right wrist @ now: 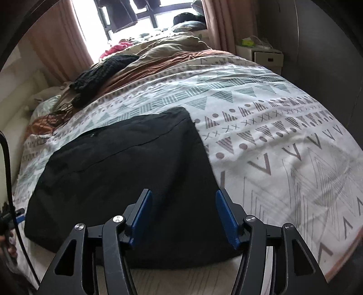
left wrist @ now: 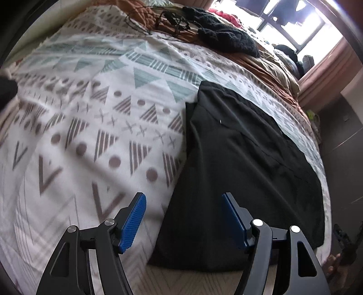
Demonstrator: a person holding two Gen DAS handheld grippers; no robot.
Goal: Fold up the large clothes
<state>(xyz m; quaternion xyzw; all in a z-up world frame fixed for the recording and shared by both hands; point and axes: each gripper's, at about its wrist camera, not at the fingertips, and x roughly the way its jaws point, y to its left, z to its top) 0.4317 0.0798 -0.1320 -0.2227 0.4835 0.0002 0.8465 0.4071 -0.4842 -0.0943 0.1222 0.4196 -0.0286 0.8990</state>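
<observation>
A black garment [left wrist: 245,172] lies folded flat in a long rectangle on the patterned bedcover [left wrist: 95,127]. It also shows in the right wrist view [right wrist: 127,168]. My left gripper [left wrist: 184,197] is open and empty, hovering above the garment's near left edge. My right gripper [right wrist: 183,195] is open and empty above the garment's near right corner. Both have blue pads [left wrist: 133,224] on black fingers.
A black knitted item [left wrist: 224,36] and tangled dark cables [left wrist: 168,20] lie at the far end of the bed on a brown sheet [right wrist: 163,61]. A pink cloth [right wrist: 115,48] lies by the window. A white bedside cabinet [right wrist: 265,56] stands at the right.
</observation>
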